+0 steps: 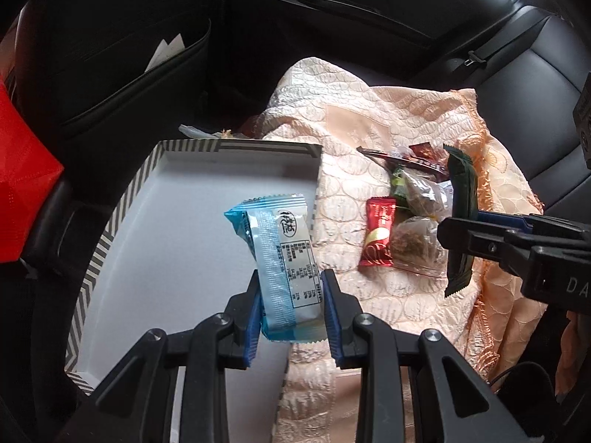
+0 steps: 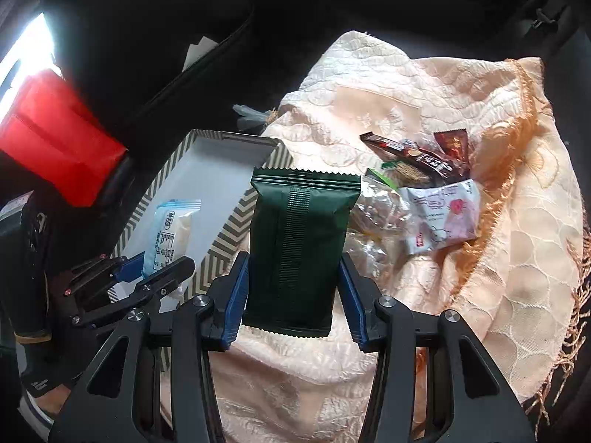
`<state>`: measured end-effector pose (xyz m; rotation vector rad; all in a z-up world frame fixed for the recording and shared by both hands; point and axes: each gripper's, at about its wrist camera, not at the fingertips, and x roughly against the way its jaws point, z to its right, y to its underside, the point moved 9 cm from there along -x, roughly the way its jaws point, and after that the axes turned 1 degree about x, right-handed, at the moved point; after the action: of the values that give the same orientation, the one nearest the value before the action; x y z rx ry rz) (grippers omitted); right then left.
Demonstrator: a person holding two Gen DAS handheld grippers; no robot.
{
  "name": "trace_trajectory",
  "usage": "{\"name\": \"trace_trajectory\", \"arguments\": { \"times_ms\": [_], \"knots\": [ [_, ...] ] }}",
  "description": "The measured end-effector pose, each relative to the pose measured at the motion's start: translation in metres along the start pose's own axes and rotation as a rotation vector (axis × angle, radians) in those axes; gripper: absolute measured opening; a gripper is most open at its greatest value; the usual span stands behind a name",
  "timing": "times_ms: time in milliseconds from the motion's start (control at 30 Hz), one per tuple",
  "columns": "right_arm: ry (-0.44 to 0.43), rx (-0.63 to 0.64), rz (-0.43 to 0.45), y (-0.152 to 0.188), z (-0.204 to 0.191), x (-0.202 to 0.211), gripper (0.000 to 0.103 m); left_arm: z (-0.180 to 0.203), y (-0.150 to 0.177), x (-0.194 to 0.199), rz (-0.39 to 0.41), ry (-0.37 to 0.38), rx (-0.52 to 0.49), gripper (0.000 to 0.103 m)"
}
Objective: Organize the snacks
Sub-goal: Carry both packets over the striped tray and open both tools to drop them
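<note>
Presently the left claw [image 1: 291, 310] grips a light-blue snack packet [image 1: 275, 254] by its sides, above the white tray [image 1: 184, 258] with chevron rim. Right claw [image 2: 293, 295] clamps a dark green packet [image 2: 299, 251] upright over the peach cloth [image 2: 424, 92]. Loose snacks [image 2: 424, 199] lie beyond it.
</note>
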<state>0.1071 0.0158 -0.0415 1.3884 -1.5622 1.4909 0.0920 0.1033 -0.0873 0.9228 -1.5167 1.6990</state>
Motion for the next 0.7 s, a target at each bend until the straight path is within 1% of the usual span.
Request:
{"name": "trace_trajectory", "arguments": {
  "times_ms": [200, 400, 567, 700],
  "knots": [
    [-0.024, 0.043, -0.017, -0.015, -0.029, -0.018, 0.046, -0.037, -0.004, -0.006, -0.008, -0.059, 0.031, 0.032],
    [-0.04, 0.071, -0.027, -0.026, -0.051, -0.034, 0.046, -0.061, -0.007, -0.014, -0.018, -0.095, 0.053, 0.032],
    [-0.048, 0.081, -0.033, -0.038, -0.066, -0.048, 0.046, -0.08, -0.018, -0.028, -0.035, -0.134, 0.074, 0.032],
    [-0.057, 0.077, -0.045, -0.056, -0.076, -0.068, 0.046, -0.093, -0.029, -0.045, -0.061, -0.157, 0.091, 0.032]
  ]
}}
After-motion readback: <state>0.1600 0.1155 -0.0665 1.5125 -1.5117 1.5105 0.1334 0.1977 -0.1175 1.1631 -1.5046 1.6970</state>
